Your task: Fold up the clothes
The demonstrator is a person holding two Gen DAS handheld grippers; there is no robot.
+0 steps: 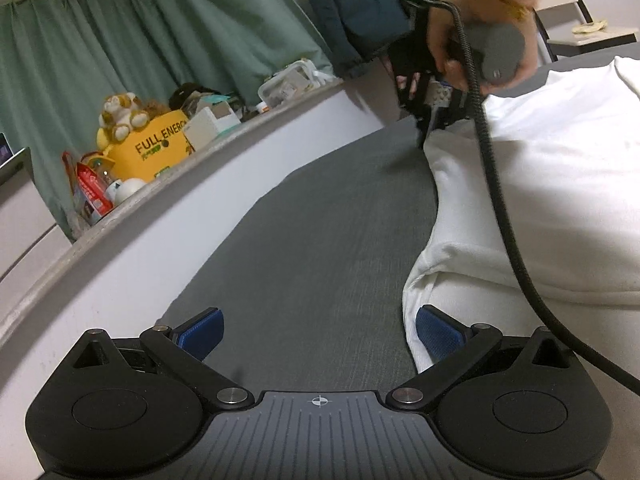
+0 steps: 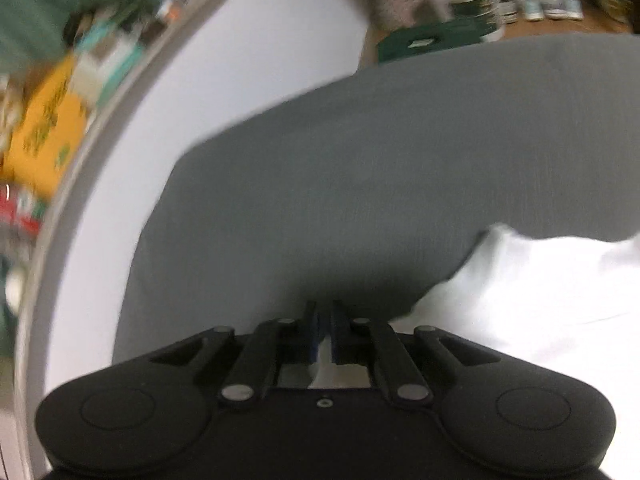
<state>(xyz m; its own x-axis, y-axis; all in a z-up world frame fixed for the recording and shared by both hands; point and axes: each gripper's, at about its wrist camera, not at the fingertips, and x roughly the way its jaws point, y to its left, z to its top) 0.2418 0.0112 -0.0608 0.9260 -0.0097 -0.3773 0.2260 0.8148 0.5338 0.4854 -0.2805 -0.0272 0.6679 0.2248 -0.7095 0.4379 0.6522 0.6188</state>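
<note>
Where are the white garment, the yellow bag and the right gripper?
white garment (image 1: 560, 184): left wrist view, on its flat upper layer.
yellow bag (image 1: 154, 148): left wrist view, on its printed front.
right gripper (image 2: 323, 330): right wrist view, between its closed jaws, white cloth pinched there.

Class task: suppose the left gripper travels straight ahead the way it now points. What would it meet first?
Probably only the gray bed surface: the open left gripper points along it, with the white garment just beside its right finger. Depth is uncertain.

1. We see the crumpled white cotton garment (image 1: 532, 184) lying on the grey woven bed sheet (image 1: 312, 248), to its right
2. Left of the sheet runs a long grey ledge (image 1: 132, 216) carrying the yellow printed box (image 1: 152, 152)
3. On that box sits the small brown plush bear (image 1: 120, 114)
</note>
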